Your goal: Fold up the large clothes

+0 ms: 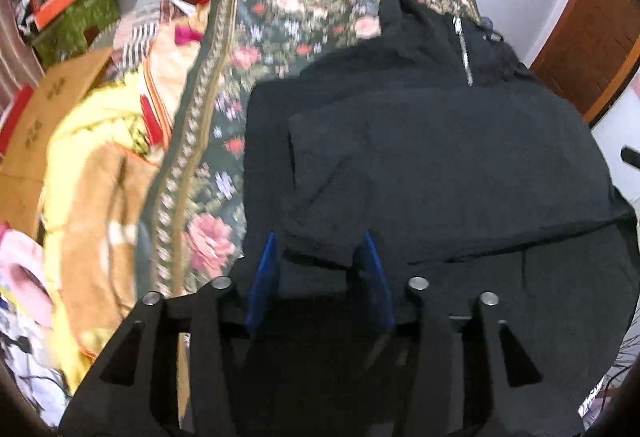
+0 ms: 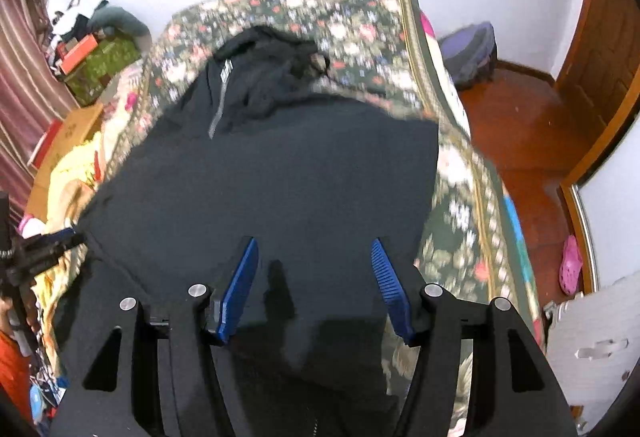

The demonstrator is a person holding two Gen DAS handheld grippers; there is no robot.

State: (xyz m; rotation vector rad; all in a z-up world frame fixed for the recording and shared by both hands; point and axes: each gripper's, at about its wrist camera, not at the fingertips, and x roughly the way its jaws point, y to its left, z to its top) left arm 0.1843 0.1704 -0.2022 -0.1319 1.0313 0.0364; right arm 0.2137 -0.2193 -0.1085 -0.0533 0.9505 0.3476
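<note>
Black jacket [image 1: 440,165] lies spread on the flowered bedspread [image 1: 256,49] of the bed, zipper [image 1: 464,49] and collar at the far end, one panel folded across the body. Left gripper [image 1: 320,249] released: blue fingers [image 1: 262,277] stand apart on either side of the near edge of the folded panel, pads not pressing it. Right gripper [image 2: 314,249] also released, fingers spread above the near part of the jacket, nothing between them. Yellow blanket [image 1: 96,157] and cardboard box [image 1: 48,105] lie left of the bed; pink shoe [image 2: 570,265] on the floor at right.
</note>
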